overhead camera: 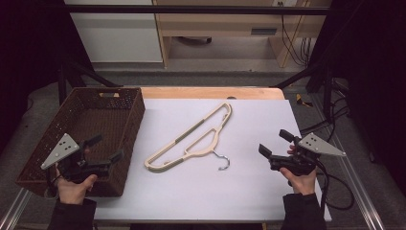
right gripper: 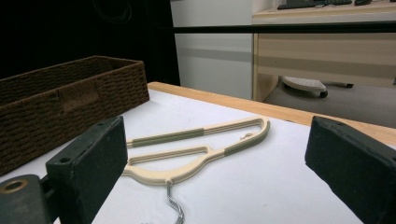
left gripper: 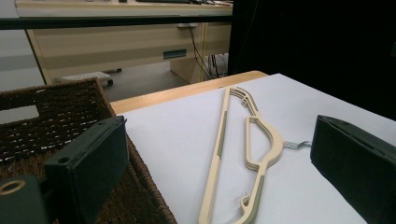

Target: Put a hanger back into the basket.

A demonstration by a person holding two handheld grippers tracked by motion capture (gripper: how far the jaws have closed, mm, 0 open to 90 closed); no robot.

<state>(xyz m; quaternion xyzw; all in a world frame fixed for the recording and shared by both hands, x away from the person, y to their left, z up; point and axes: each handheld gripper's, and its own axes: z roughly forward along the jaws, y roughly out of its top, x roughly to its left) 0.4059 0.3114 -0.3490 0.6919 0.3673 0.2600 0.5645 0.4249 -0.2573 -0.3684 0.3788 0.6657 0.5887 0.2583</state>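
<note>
Two tongs, one per hand, both near the table's front edge. Left tongs (overhead camera: 106, 148) held over the basket's near right corner, jaws spread wide, nothing between them. Right tongs (overhead camera: 275, 143) held over the white table (overhead camera: 258, 191) toward its right side, jaws likewise wide apart and empty. One hanger (overhead camera: 191, 139): cream plastic with olive-grey grip strips and a metal hook, lying flat on the sheet mid-table, between the two tongs and apart from both; its hook points toward the near edge, its long bar runs diagonally toward the far right. One basket (overhead camera: 84, 139): dark brown woven, rectangular, with a handle cutout in its far wall, sitting at the table's left edge, just beside the hanger's left end, not touching. Beyond the far table edge: a light wood desk (overhead camera: 230, 24) and cables (overhead camera: 297, 45) on the floor.
</note>
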